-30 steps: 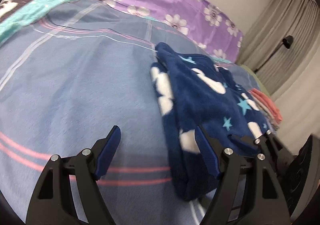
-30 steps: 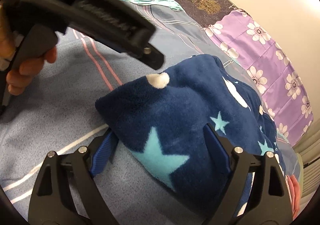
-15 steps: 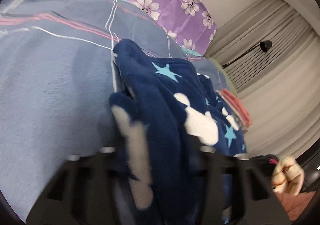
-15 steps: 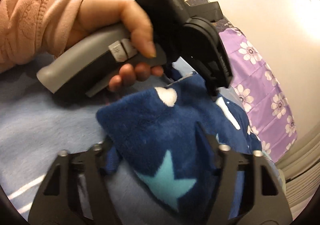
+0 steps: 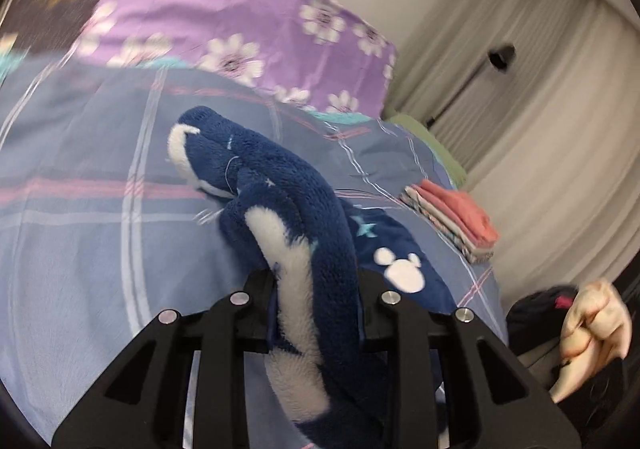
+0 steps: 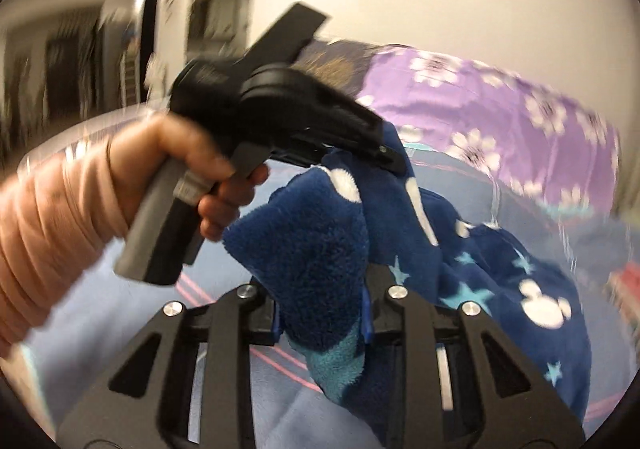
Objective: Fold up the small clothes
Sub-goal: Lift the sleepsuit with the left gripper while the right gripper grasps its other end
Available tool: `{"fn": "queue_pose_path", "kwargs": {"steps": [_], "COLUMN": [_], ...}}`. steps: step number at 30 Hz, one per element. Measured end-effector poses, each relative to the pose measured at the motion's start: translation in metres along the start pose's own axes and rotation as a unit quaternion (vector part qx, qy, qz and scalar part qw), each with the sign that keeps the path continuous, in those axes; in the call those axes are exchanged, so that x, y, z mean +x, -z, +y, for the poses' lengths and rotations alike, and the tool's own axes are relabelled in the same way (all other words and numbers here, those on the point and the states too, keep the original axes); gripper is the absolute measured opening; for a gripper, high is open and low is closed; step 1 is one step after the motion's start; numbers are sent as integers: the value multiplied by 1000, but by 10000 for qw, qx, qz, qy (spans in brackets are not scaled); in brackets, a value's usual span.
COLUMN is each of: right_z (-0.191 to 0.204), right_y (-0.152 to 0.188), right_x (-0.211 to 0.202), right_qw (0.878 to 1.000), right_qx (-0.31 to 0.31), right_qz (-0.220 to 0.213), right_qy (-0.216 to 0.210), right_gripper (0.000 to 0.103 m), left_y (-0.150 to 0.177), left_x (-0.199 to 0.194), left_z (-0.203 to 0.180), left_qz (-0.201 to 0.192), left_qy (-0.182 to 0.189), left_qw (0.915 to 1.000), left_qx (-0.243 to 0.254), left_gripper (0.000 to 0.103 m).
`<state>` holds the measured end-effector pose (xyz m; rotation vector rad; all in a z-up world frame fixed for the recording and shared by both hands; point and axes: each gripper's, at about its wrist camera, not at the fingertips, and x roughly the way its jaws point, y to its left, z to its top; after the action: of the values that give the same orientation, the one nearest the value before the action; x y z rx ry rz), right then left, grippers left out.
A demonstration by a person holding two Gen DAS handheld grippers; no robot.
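A dark blue fleece garment (image 5: 280, 177) with white shapes and light blue stars hangs partly lifted off the blue plaid bedsheet (image 5: 80, 229). My left gripper (image 5: 316, 289) is closing its jaws, and a thick fold of the fleece is pinched between the pads. My right gripper (image 6: 322, 301) is closing too, gripping another bunched edge of the garment (image 6: 500, 269). In the right wrist view, a hand (image 6: 192, 165) in a pink sleeve holds the left gripper (image 6: 384, 157), whose tip bites the fleece just above and beyond mine. The rest of the garment trails down to the right.
A folded stack of small clothes (image 5: 456, 217), coral on top, lies near the bed's right edge. A purple floral pillow (image 5: 248, 21) lies along the headboard side. Grey curtains (image 5: 540, 129) and a lamp stand (image 5: 500, 57) are beyond the bed.
Both grippers went from wide open around the garment's edges to closed on the fleece. They rose and pulled it up off the sheet, the right one rolling.
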<state>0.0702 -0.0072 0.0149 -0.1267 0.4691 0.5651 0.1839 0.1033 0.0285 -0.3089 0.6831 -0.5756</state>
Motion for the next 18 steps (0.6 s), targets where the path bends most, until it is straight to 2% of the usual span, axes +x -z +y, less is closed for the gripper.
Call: {"fn": "queue_pose_path", "kwargs": {"steps": [3,6,9,12,14,16,18], "right_z": [-52,-103,-153,-199,-218,-236,-254], "right_y": [2,19,45,77,97,120,145], "right_x": [-27,-54,-72,-88,-94,-93,-89], "right_qw": [9965,9857,9677,9457,9354,9213,8994], "right_qx": [825,1670,2505,3237,3528,3884,4356], "right_qz": [-133,-203,-236,-246,-196,-47,44], "right_qy": [-46,-65,-141,-171,-115,-179,-358], "right_gripper": [25,24,23,21,20,20,20], "left_y": [-15,-20,-16,-4,11,22,31], "left_x": [29,63,112,160,194,220,238], "left_z": [-52,-96,-145,-178,-192,-196,-198], "left_qz": [223,471,809,1186,1461,1684,1792], "left_qy": [-78,-107,-119,-190,-238,-281,-291], "left_qw": [9987,9954,9878,9779,9697,9656,9633], "left_qx": [446,829,1328,1710,1943,1962,1977], "left_gripper": [28,29,30,30,33,40,46]}}
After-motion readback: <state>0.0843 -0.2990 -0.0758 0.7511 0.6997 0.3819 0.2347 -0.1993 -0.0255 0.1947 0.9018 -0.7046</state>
